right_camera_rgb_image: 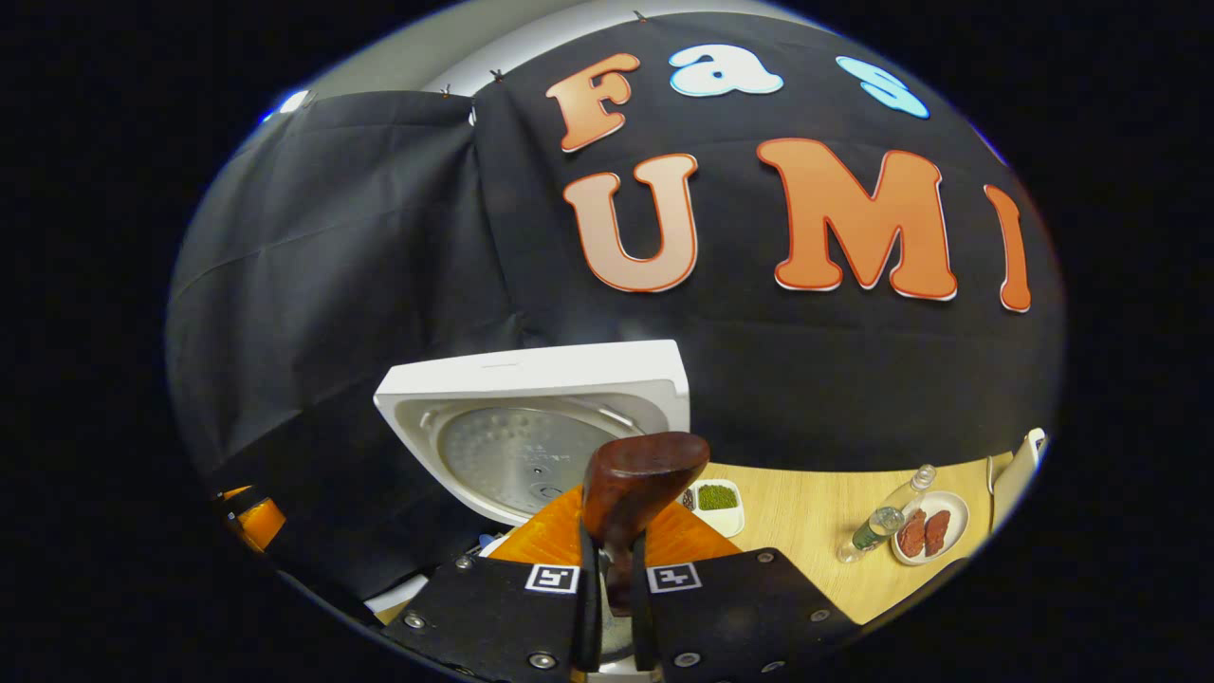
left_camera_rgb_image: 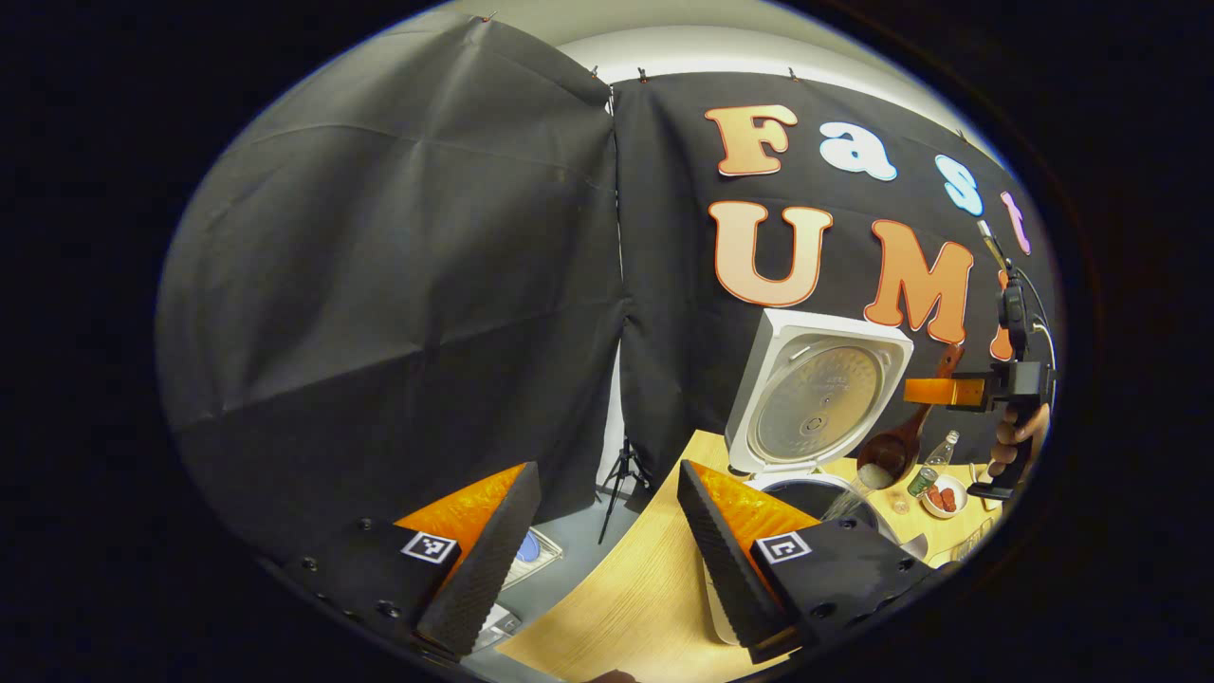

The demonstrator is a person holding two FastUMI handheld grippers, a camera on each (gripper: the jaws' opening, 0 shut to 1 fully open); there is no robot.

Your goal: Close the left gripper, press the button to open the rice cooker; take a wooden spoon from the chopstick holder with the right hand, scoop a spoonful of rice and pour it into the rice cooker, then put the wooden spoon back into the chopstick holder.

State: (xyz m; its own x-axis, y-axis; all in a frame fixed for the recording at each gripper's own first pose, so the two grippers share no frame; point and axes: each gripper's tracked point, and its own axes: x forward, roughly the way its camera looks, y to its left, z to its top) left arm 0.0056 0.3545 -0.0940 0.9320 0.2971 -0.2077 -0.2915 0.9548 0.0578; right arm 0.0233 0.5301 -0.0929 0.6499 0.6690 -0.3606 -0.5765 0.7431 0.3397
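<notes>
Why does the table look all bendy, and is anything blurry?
Left gripper view: the fisheye lens curves the table; the falling rice is smeared. Right gripper view: the wooden spoon held in the right tongs looks huge and soft; the cooker lid bulges.

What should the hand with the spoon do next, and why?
Probably keep tipping the wooden spoon until it empties: the rice cooker stands open, the right gripper holds the spoon over its pot, and rice is falling from the bowl.
</notes>
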